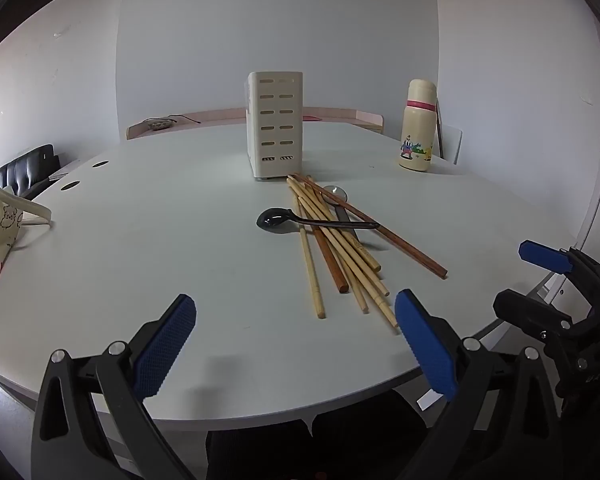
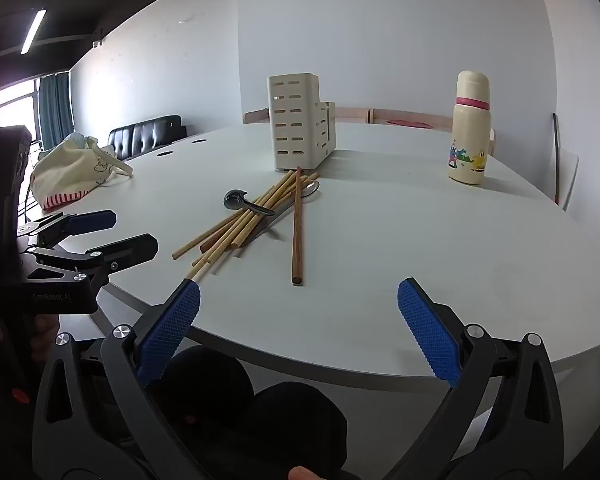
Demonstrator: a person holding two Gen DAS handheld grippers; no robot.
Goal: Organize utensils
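Observation:
A loose pile of bamboo chopsticks (image 1: 354,256) (image 2: 240,224) lies on the white table (image 1: 140,240) in front of a cream slotted utensil holder (image 1: 275,126) (image 2: 300,120). Dark brown chopsticks (image 1: 380,230) (image 2: 297,232) lie among them. A black spoon (image 1: 276,218) (image 2: 236,200) rests across the pile, and a metal spoon (image 1: 336,192) (image 2: 312,188) lies partly under it. My left gripper (image 1: 296,340) (image 2: 112,234) hovers open over the near table edge, short of the chopstick ends. My right gripper (image 2: 300,328) (image 1: 536,284) is open too, to the right of the pile, with nothing between its fingers.
A cream thermos bottle (image 1: 418,126) (image 2: 470,128) stands at the back right. A cloth bag (image 1: 0,232) (image 2: 72,172) lies at the table's left side. The person's knees show below the near edge. A black sofa sits behind the table on the left.

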